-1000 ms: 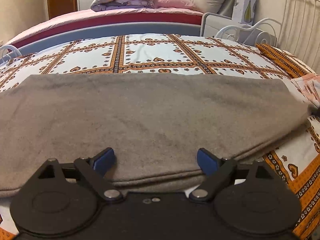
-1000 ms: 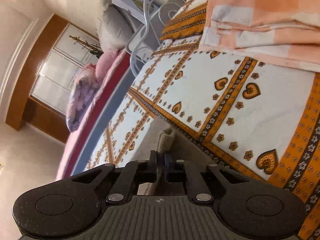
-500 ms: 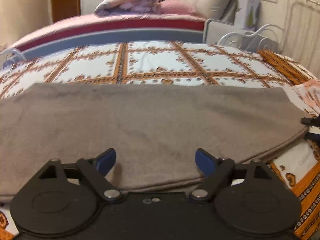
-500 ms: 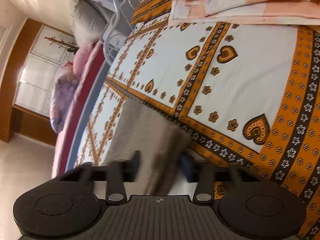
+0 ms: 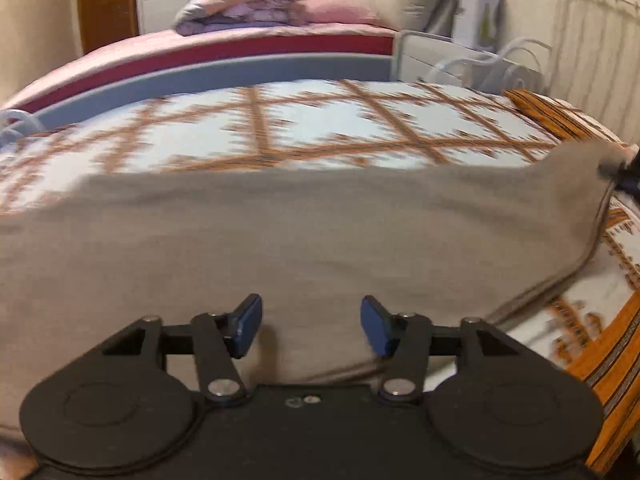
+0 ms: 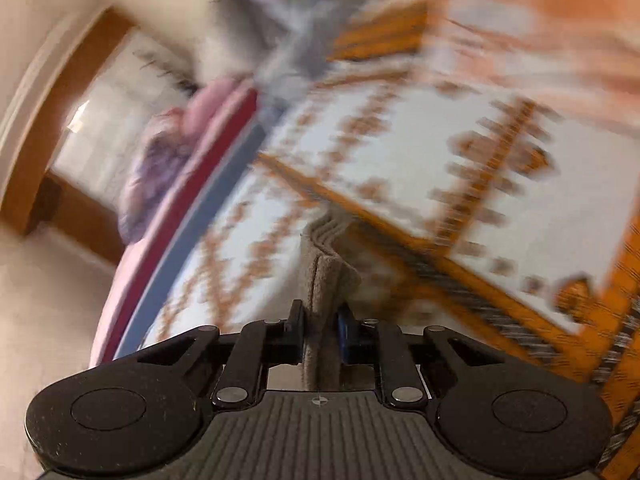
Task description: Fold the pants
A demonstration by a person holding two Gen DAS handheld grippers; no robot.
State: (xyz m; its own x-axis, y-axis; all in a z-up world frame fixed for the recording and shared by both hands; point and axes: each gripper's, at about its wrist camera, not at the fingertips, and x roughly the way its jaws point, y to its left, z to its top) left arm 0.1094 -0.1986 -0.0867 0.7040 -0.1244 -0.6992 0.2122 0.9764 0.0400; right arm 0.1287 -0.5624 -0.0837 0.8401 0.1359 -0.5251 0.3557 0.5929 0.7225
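I'm over a bed with an orange-and-white patterned sheet [image 5: 304, 128]; a second bed with pink bedding [image 5: 248, 40] sits far behind it, a white metal bed rail [image 5: 576, 36] far right. The grey-brown pants [image 5: 280, 240] lie flat across the near sheet, their right end lifted. My left gripper [image 5: 311, 326] is spread above the near edge. My right gripper [image 6: 320, 330] pinches a bunched edge of the pants; that view is blurred.

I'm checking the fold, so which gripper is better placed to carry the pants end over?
Right: the right gripper is shut on the pants end, lifted; the left gripper hangs open.
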